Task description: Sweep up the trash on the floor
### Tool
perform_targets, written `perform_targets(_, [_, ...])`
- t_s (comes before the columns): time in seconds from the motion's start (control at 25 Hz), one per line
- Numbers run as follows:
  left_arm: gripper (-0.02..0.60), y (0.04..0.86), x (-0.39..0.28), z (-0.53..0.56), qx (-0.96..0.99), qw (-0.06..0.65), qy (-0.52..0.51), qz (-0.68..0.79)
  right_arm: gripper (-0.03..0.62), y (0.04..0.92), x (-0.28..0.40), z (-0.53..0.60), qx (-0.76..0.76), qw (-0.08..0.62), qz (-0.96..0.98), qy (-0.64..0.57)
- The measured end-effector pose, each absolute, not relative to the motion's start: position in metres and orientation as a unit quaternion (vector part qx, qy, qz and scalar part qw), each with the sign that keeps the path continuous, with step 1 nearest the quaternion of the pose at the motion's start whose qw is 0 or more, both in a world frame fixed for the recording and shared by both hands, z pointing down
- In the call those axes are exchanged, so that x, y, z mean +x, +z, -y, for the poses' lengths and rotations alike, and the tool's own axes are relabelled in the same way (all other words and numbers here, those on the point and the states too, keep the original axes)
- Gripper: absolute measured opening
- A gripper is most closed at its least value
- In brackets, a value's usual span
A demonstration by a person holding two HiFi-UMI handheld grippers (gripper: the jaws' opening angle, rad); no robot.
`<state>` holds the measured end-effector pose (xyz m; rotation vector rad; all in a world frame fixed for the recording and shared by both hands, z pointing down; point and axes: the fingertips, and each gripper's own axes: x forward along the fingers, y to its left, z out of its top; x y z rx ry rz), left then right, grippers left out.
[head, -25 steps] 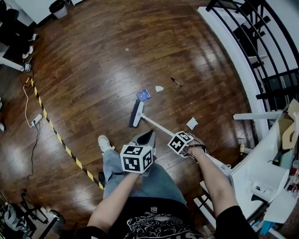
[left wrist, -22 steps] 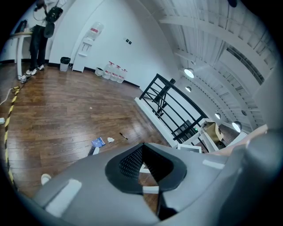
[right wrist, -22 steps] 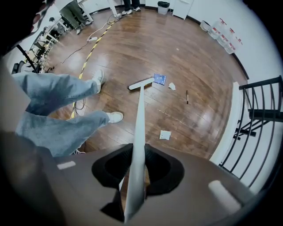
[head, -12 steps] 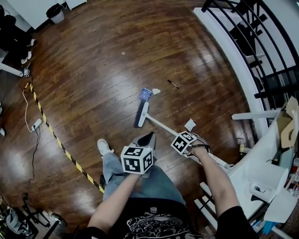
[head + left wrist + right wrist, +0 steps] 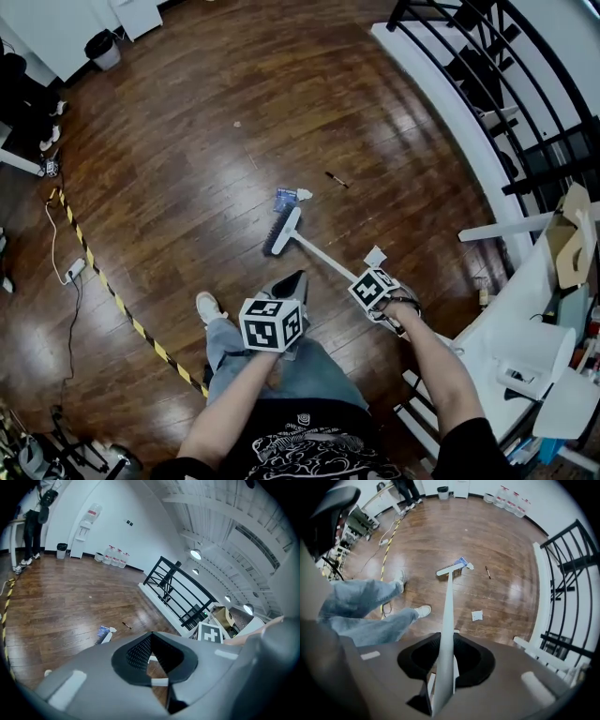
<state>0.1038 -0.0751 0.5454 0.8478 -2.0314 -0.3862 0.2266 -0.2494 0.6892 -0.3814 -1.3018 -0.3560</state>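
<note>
A white-handled broom lies slanted over the wooden floor, its brush head point(image 5: 281, 232) point(image 5: 450, 569) against a blue wrapper point(image 5: 285, 198) point(image 5: 461, 561) point(image 5: 103, 631). A small white scrap point(image 5: 305, 194) point(image 5: 470, 566) lies beside the wrapper. A dark pen point(image 5: 333, 178) point(image 5: 488, 572) lies further right, and a white paper piece point(image 5: 375, 255) point(image 5: 476, 615) sits near the handle. My right gripper point(image 5: 367, 279) point(image 5: 446, 637) is shut on the broom handle. My left gripper point(image 5: 298, 275) point(image 5: 152, 634) hovers over my leg, jaws meeting at the tip with nothing seen between them.
Yellow-black tape point(image 5: 122, 309) and a cable with a power strip point(image 5: 73, 270) run along the left. A black railing point(image 5: 487, 84) on a white curb bounds the right. A cluttered white shelf point(image 5: 525, 347) stands at the lower right. My shoe point(image 5: 208, 305) is near the broom.
The brush head has slid forward up to the blue wrapper and white scrap. Both grippers and my body have shifted forward with it.
</note>
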Motion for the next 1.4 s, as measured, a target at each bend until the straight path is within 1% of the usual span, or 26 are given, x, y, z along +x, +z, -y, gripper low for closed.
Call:
perform_targets(0.12, [0.006,0.537,0.103,0.084,0.35,0.434,-0.147,0.817,0.086,0.683,0.224,0.253,-0.148,0.764,0.621,-0.095])
perform_targets(0.36, [0.006,0.526,0.091,0.099,0.367,0.425,-0.121,0.818,0.086,0.682,0.199,0.253,-0.068,0.75,0.657,0.001])
perform_targets(0.64, [0.006,0.524,0.065,0.11,0.394,0.426,-0.097,0.809,0.086,0.691,0.172,0.237,-0.007,0.732,0.667,0.135])
perform_targets(0.92, [0.006,0.529,0.018,0.125,0.435,0.434,-0.075,0.785,0.086,0.706,0.132,0.227,0.053,0.719,0.655,0.227])
perform_targets(1.2, [0.006,0.532,-0.031,0.136,0.498,0.439,-0.03,0.747,0.086,0.716,0.085,0.214,0.111,0.693,0.641,0.311])
perform_targets(1.4, [0.006,0.532,-0.066,0.148,0.546,0.415,0.006,0.728,0.086,0.727,0.047,0.21,0.143,0.668,0.633,0.362])
